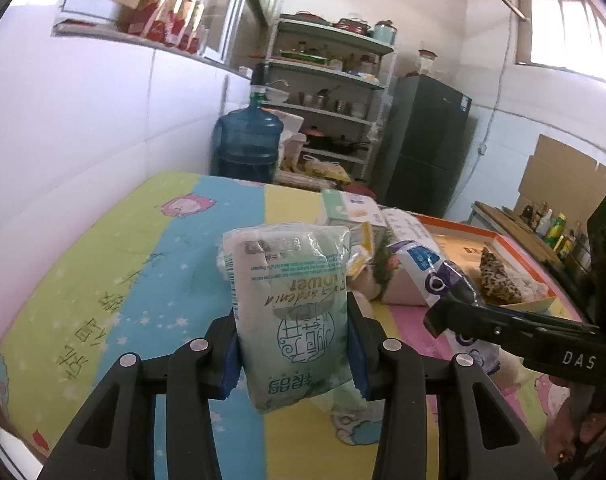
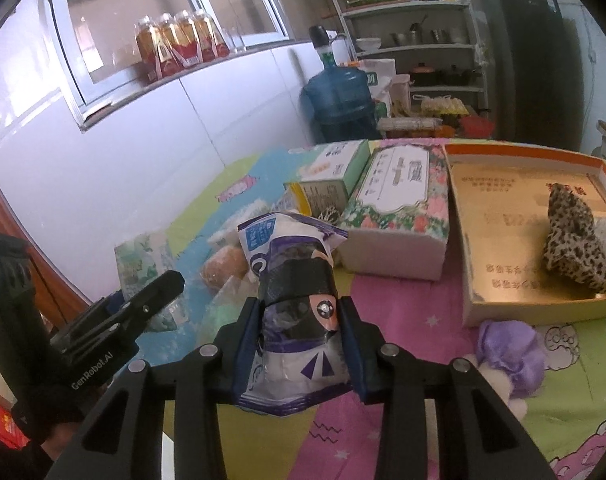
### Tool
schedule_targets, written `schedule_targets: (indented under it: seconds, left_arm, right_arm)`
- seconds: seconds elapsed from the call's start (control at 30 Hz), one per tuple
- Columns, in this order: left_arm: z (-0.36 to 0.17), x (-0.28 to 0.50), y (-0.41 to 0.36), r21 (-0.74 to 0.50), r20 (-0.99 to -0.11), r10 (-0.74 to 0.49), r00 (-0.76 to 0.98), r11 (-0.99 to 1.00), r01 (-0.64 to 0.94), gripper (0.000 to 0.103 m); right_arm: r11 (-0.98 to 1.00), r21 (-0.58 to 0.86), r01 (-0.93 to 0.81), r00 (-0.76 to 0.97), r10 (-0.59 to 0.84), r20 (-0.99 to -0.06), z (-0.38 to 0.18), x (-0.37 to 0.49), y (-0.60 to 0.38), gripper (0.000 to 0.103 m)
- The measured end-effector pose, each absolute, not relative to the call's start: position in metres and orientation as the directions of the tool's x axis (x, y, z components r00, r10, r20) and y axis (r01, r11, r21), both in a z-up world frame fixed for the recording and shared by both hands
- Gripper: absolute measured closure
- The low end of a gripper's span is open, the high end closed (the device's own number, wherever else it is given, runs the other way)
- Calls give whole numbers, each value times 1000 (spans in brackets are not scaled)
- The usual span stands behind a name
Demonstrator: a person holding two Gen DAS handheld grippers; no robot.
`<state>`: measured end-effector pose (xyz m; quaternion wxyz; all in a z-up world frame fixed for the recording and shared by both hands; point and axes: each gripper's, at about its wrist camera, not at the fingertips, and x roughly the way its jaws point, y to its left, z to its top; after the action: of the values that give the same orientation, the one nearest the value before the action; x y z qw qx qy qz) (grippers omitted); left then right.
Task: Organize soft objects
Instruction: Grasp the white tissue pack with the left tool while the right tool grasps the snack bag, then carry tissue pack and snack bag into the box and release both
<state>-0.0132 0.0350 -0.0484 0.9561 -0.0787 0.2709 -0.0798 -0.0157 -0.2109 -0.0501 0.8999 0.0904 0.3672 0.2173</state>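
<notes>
Green-printed tissue pack (image 1: 293,312) clamped in my left tongs (image 1: 293,344), purple-and-white packet (image 2: 299,312) pinched in my right tongs (image 2: 301,340), both lifted; I should carry them level to the orange-rimmed box (image 2: 519,152) ahead-right without squeezing harder.

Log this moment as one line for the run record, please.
left gripper: shut on green tissue pack | right gripper: shut on purple pack | both packs clear of sheet | box: leopard pouch inside

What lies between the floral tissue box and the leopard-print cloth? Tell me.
In the right wrist view, only the near wall of the orange-rimmed box and its bare gold floor separate the floral tissue box from the leopard-print cloth.
</notes>
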Motion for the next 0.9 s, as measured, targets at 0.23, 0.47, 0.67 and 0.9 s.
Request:
schedule_targets:
  seconds: [0.23, 0.47, 0.67, 0.9]
  left_arm:
    - [-37, -12, 10, -182, -498, -230, 836, 970, 159, 59]
    - [-27, -8, -21, -169, -487, -281, 827, 959, 227, 59]
    - [-19, -2, -50, -156, -485, -325, 812, 946, 286, 59]
    - [-9, 7, -88, -152, -481, -388, 786, 920, 360, 59]
  right_arm:
    - [891, 337, -304, 664, 451, -597, -42, -20, -230, 64]
    - [898, 351, -265, 701, 429, -569, -34, -24, -257, 64]
    - [903, 363, -228, 728, 406, -552, -33, -28, -284, 64]
    - [907, 386, -169, 761, 369, -534, -34, -30, -321, 64]
